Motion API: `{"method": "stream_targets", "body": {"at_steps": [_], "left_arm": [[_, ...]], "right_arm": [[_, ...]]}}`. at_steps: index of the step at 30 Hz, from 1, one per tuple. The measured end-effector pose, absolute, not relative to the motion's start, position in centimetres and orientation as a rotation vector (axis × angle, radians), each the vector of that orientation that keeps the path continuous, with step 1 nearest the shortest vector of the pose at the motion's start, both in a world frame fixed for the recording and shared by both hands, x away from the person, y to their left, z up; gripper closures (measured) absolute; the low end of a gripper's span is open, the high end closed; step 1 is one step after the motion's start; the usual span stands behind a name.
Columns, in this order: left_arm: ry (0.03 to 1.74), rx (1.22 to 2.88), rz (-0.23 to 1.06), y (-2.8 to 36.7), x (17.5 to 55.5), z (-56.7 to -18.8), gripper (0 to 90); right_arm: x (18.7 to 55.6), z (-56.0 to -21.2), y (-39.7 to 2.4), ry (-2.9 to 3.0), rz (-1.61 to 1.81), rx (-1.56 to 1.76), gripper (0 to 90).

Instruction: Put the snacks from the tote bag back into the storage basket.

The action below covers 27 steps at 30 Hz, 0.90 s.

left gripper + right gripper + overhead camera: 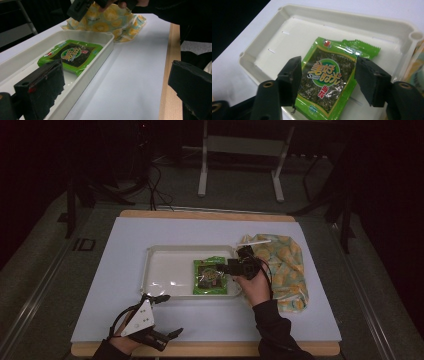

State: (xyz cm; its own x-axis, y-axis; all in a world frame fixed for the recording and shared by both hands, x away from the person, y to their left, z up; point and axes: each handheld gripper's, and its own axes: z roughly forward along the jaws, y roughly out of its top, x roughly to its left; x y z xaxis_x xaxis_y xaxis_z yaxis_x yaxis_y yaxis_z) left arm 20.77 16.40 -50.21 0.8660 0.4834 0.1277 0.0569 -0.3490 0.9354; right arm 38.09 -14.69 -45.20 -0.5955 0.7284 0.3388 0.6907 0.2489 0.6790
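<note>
Right gripper view, jaws apart above seaweed packet, touching nothing.

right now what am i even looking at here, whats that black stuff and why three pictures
A person sits at a table holding a hand-held black tool with two jaws in each hand; there is no robot. The high view looks down from above the person's side: the left tool rests near the table's front edge, the right tool hangs over a white tray. The other two pictures come from small cameras riding on each tool, looking along its own jaws. In the tray lies a green snack packet; beside the tray is a yellow patterned bag. Nothing is held: the right tool's jaws stand open above the packet without touching it, and the left tool's jaws are open with nothing between them.
</note>
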Motion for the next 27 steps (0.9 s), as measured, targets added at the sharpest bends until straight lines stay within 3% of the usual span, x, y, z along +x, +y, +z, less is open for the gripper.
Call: {"method": "stream_targets", "body": {"at_steps": [13,27], "left_arm": [[0.403,1.894,0.463,16.4,20.8,-50.2,1.1],[0.409,1.897,0.461,16.4,20.8,-50.3,1.1]], "right_arm": [[38.0,-42.4,-16.1,2.407,1.402,1.260,19.0],[37.9,-40.7,-18.5,2.315,1.379,1.128,14.4]]}}
